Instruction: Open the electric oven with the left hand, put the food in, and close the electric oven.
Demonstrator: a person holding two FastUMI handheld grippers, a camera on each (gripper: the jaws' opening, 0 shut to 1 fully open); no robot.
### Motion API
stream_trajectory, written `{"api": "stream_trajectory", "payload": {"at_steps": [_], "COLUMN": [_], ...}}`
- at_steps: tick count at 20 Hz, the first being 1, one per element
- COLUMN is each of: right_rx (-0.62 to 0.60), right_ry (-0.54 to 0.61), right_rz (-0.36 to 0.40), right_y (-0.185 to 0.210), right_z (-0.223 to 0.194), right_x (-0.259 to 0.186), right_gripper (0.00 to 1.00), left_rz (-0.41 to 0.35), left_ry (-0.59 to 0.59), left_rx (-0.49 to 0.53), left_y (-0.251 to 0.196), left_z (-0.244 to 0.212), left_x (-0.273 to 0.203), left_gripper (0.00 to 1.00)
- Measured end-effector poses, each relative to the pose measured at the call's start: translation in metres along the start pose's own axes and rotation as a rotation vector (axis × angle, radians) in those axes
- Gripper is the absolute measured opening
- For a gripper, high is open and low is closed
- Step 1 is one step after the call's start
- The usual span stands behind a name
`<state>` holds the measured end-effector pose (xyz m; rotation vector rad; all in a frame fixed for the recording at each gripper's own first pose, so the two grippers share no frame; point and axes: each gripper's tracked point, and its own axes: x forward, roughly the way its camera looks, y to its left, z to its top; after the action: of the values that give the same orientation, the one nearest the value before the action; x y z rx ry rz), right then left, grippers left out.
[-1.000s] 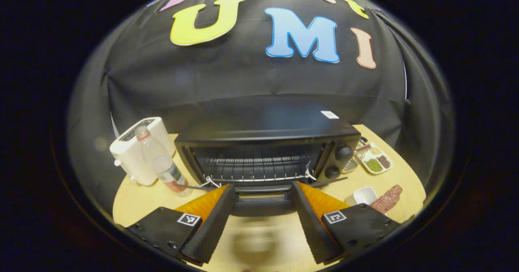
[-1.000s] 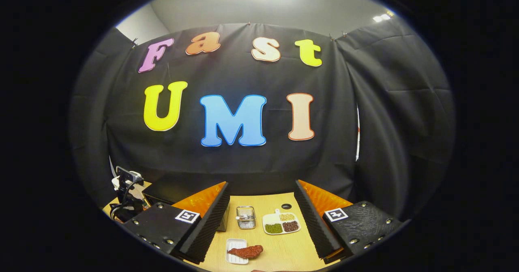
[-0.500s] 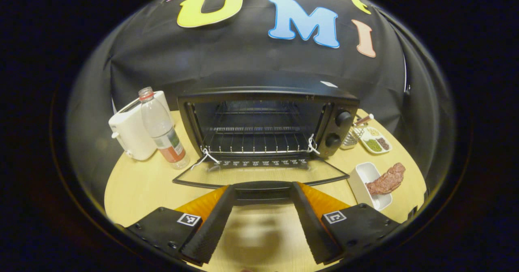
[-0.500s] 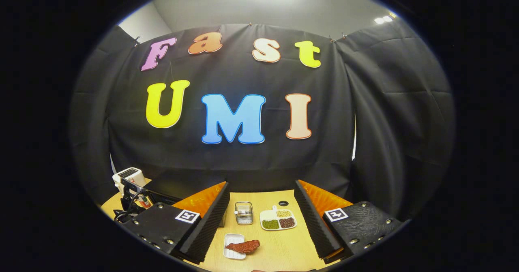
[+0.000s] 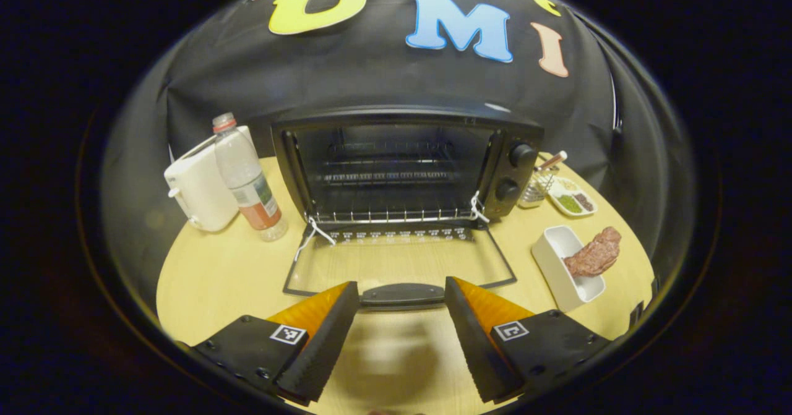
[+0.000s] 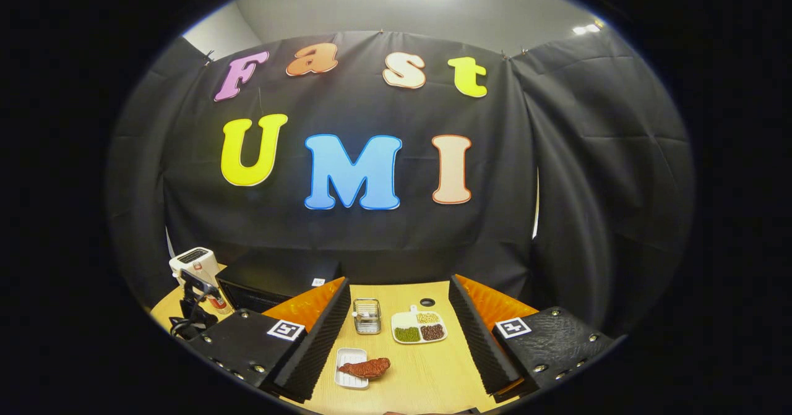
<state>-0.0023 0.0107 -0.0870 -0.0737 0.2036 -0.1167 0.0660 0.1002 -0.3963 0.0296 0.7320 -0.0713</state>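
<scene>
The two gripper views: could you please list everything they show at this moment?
Oven: one, black, table centre, door flat open.
Rack: one, metal, inside oven.
Toaster: one, white, left of oven.
Bottle: one, clear, red cap, beside toaster.
Dish: one, white, right of door.
Meat: one, reddish-brown, lying across dish.
Basket: one, wire, right of oven.
Bean tray: one, white, three compartments, beside basket.
Table: one, light wood.
Left gripper: black and orange, open, at door handle.
Right gripper: black and orange, open, above meat.

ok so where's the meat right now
In the left gripper view the meat lies across the far end of a white dish on the table, right of the open oven door, nearer than the sectioned plate.
</scene>
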Motion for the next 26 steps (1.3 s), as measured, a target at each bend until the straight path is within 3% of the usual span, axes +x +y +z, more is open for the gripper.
{"api": "stream_trajectory", "payload": {"at_steps": [2, 3, 4, 5, 6, 7, 8, 9, 10, 11, 19, 26], "right_rx": [0.044, 0.074, 0.106, 0.133, 0.158, 0.183, 0.211, 0.241, 0.276, 0.311, 0.6, 0.719], "right_ry": [0.028, 0.052, 0.08, 0.109, 0.131, 0.153, 0.177, 0.21, 0.249, 0.294, 0.585, 0.759], "right_rz": [0.028, 0.037, 0.041, 0.047, 0.054, 0.069, 0.089, 0.105, 0.13, 0.146, 0.286, 0.373], "right_y": [-0.001, -0.004, -0.008, -0.012, -0.016, -0.018, -0.019, -0.021, -0.02, -0.021, -0.005, 0.029], "right_z": [-0.012, -0.022, -0.032, -0.045, -0.054, -0.064, -0.075, -0.09, -0.105, -0.123, -0.243, -0.317], "right_x": [0.007, 0.014, 0.02, 0.025, 0.032, 0.037, 0.043, 0.049, 0.055, 0.06, 0.087, 0.11], "right_gripper": [0.96, 0.93, 0.97, 0.96, 0.97, 0.97, 0.97, 0.99, 0.98, 0.99, 0.98, 0.95], "left_rz": [0.003, 0.001, 0.002, 0.006, 0.008, 0.01, 0.013, 0.017, 0.019, 0.014, 0.067, 0.16], "left_ry": [-0.092, -0.134, -0.182, -0.234, -0.288, -0.335, -0.383, -0.428, -0.463, -0.493, -0.574, -0.57], "left_rx": [-0.007, -0.01, -0.01, -0.011, -0.014, -0.021, -0.029, -0.037, -0.043, -0.049, -0.041, -0.079], "left_y": [-0.001, -0.003, -0.005, -0.007, -0.009, -0.012, -0.014, -0.015, -0.017, -0.019, -0.025, -0.013], "left_z": [0.039, 0.057, 0.077, 0.098, 0.118, 0.139, 0.157, 0.174, 0.188, 0.201, 0.225, 0.22], "left_x": [-0.026, -0.039, -0.055, -0.072, -0.089, -0.107, -0.125, -0.143, -0.158, -0.172, -0.233, -0.255], "left_gripper": [0.98, 0.94, 0.98, 0.9, 0.94, 0.9, 0.98, 0.9, 0.98, 0.98, 0.94, 0.98]}}
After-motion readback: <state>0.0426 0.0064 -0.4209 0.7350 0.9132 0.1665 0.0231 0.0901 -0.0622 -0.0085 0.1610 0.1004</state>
